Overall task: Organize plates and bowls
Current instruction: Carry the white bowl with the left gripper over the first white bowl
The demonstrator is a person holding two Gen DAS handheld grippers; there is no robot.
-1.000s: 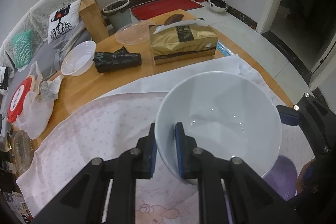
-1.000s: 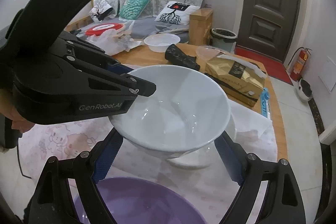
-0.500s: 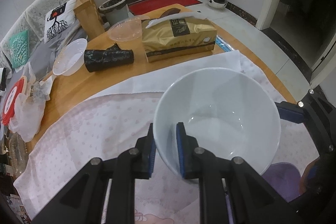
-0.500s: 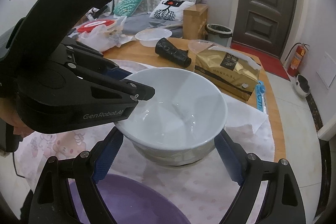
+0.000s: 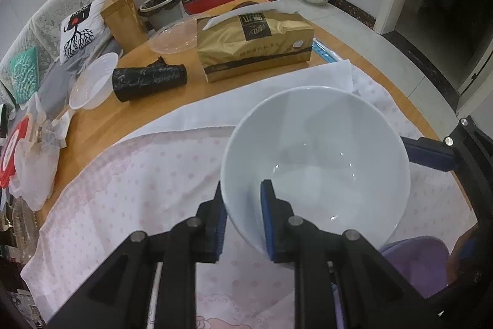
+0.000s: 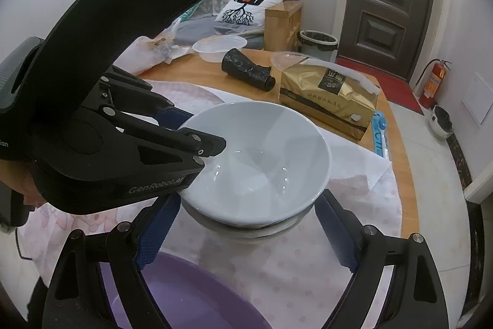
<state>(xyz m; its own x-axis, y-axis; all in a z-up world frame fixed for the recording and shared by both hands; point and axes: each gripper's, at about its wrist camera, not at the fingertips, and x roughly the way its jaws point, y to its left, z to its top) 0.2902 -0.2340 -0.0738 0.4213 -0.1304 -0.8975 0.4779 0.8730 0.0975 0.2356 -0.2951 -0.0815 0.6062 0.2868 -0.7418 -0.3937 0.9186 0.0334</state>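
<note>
Two grippers: left gripper fingers pinch white bowl rim; right gripper fingers wide, w/ nothing held.

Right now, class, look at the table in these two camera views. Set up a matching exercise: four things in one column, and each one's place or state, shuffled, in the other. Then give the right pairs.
Things
1. large white ceramic bowl
2. gold tissue pack
3. black rolled bag
4. purple plastic basin

Places or states
A. lying between a clear plastic bowl and the tissue pack
B. nearest the right wrist camera, under the open right gripper
C. rim pinched by the left gripper
D. on bare wood beyond the cloth

Pairs: 1-C, 2-D, 3-A, 4-B
</note>
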